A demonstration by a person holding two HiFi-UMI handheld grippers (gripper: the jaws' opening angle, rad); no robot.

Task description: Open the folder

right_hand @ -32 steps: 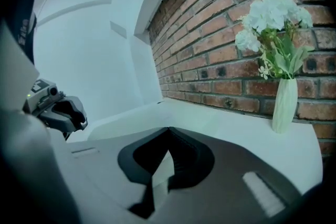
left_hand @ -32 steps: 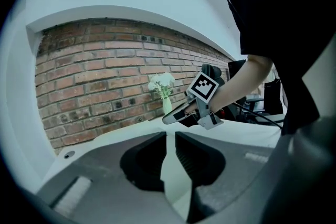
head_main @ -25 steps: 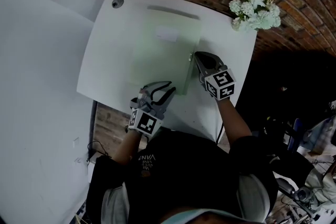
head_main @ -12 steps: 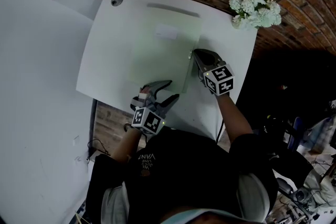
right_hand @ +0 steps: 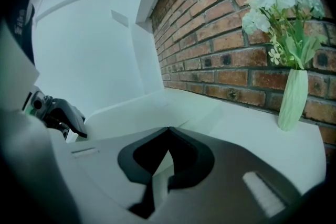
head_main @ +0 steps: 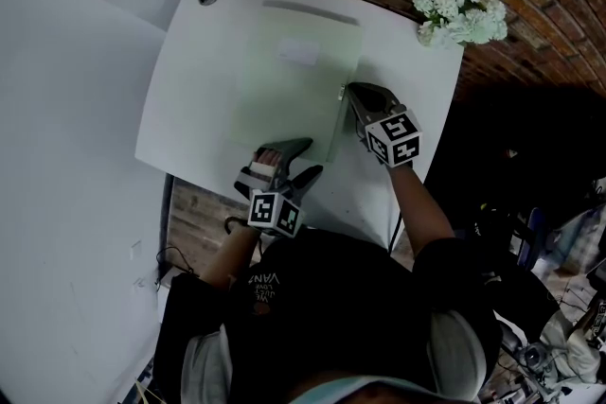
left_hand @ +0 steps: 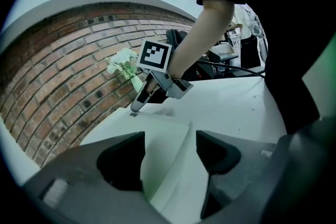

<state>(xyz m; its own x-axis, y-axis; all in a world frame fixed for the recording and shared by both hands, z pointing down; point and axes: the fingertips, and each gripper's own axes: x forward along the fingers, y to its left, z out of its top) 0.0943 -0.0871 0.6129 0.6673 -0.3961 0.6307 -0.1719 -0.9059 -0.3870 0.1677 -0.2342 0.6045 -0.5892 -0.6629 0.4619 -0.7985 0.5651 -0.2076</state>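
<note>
Straddling a corner of the folder (head_main: 275, 90), the left tool (head_main: 313, 156) has just opened wide; the right tool (head_main: 348, 92) pinches its edge.

The small label (head_main: 298, 52) on the folder (head_main: 275, 99), far past the right gripper's (head_main: 347, 92) fingertips, is too small to read. Those tips meet at the folder's edge. The edge is too thin to tell if it sits between them. The left gripper's (left_hand: 169, 136) jaws have just been opening, and a folder corner lies between them. Its dark fingers (left_hand: 118, 160) cover the near part of the folder. Right of the right gripper's fingers, the room is too dark to tell things apart.
</note>
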